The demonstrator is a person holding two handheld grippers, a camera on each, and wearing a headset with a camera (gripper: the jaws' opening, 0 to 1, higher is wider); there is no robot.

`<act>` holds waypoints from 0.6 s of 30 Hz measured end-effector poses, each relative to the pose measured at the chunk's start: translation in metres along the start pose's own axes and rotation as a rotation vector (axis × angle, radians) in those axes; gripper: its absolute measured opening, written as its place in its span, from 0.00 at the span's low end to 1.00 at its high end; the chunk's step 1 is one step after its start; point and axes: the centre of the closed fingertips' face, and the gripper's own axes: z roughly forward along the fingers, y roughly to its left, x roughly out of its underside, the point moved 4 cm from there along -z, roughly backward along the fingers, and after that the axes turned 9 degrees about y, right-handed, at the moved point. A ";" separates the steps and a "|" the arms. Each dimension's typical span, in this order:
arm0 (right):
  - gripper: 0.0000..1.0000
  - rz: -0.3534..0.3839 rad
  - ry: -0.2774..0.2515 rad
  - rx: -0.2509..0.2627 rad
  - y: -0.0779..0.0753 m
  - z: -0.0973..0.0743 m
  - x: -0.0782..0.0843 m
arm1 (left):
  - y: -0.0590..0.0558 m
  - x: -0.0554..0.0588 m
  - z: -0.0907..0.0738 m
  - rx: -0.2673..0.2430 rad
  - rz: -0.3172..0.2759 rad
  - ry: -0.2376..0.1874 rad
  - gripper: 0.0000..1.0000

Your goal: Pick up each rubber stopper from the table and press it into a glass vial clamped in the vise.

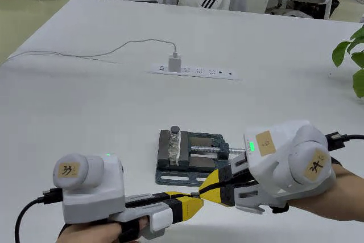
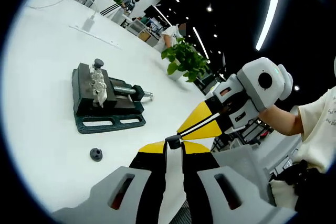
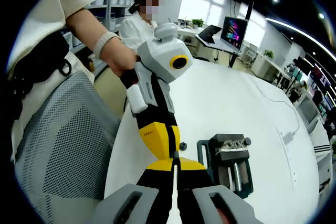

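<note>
- Vise [image 1: 196,166]: dark metal, mid-table, screw pointing right. It clamps a row of vials [image 1: 173,147] upright between its jaws.
- Vials: clear glass, in a row running near to far. The far-end one has a dark plug [image 1: 175,130] in its mouth, and the others stand open-topped. Whether anything is inside them cannot be told.
- Stopper [image 2: 95,154]: small and dark, lying loose on the table [image 1: 85,106] just near of the vise, not touching it.
- Left gripper [image 2: 173,142]: near left, pointing right, with its jaws narrow and the tips almost together.
- Right gripper [image 3: 175,160]: near right, pointing left, jaws likewise narrow. Its tips meet the left gripper's tip to tip, just near of the vise.
- Dark speck [image 2: 173,139]: sits where the tips meet. Too small to tell what it is or which gripper holds it.
- Power strip [image 1: 196,71]: white, far of the vise, with a charger [image 1: 174,61] plugged in and a cable [image 1: 85,55] trailing left.
- Plant [image 1: 354,55]: green leaves at the far right edge.
</note>
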 end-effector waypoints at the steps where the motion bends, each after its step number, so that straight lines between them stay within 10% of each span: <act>1: 0.00 -0.005 -0.002 0.005 0.000 -0.001 0.000 | -0.001 0.000 0.000 0.007 -0.012 -0.003 0.07; 18: 0.00 -0.058 -0.012 0.044 0.000 -0.005 0.000 | -0.002 0.001 0.002 0.081 -0.204 -0.047 0.05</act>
